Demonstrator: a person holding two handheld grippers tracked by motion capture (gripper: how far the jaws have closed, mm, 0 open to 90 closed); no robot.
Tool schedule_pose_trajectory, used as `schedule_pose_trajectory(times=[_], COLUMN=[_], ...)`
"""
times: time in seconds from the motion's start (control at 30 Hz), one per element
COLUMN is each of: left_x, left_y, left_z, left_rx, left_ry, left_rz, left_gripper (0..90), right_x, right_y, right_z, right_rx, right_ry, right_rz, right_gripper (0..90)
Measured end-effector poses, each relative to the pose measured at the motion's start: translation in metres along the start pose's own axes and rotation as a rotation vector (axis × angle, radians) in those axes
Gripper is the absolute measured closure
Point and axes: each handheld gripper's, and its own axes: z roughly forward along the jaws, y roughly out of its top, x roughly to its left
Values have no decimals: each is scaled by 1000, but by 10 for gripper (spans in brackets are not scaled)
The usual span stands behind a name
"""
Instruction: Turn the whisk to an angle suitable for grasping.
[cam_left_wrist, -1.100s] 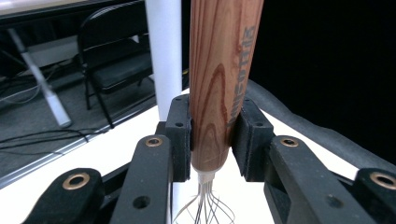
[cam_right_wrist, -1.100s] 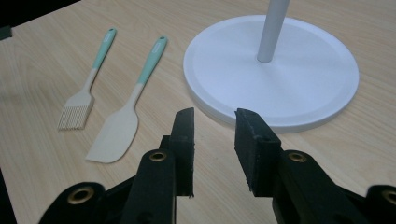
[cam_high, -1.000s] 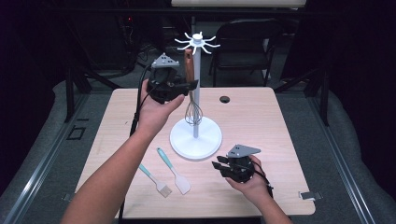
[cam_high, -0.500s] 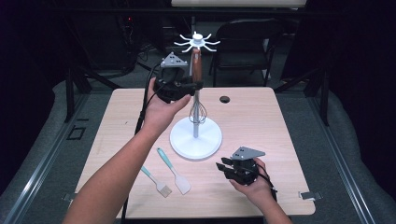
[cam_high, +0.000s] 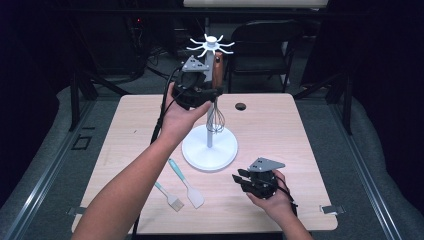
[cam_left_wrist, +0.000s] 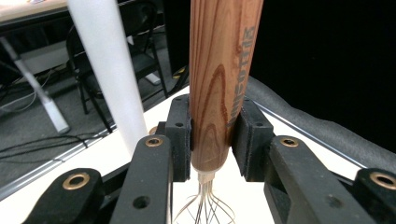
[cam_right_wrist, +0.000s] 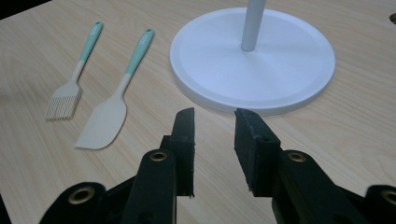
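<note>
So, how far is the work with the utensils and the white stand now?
Nothing can be seen hanging on the stand alone yet. In hand: the left tongs clamp the whisk by its wooden handle, upright near the top hooks. Left: the spatula and the brush lie on the table; the right tongs are open and hold nothing.

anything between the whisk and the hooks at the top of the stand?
Nothing visible. The left gripper is clamped on the whisk by its wooden handle, right beside the stand's pole, just under the hooks. Whether the handle's top is already on a hook can't be told.
</note>
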Motion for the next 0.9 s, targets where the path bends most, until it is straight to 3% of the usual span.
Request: schedule_pose_trajectory(times=[0.23, 0.4, 0.57, 0.7, 0.9], left_x=[7, 16, 24, 27, 28], left_y=[-2, -10, -14, -15, -22], left_z=[4, 2, 0, -1, 1], left_rx=[7, -2, -6, -4, 5], left_ry=[48, 59, 71, 38, 24], left_rz=[-36, -61, -57, -52, -60], left_gripper=[703, 704, 703, 699, 666], right_x=[0, -1, 0, 0, -2], right_y=[0, 0, 0, 0, 0], right_z=[0, 0, 1, 2, 1], right_rx=[0, -1, 3, 3, 6], right_ry=[-2, -3, -5, -4, -8], right_rz=[-3, -3, -5, -8, -3], right_gripper=[687, 687, 687, 686, 683])
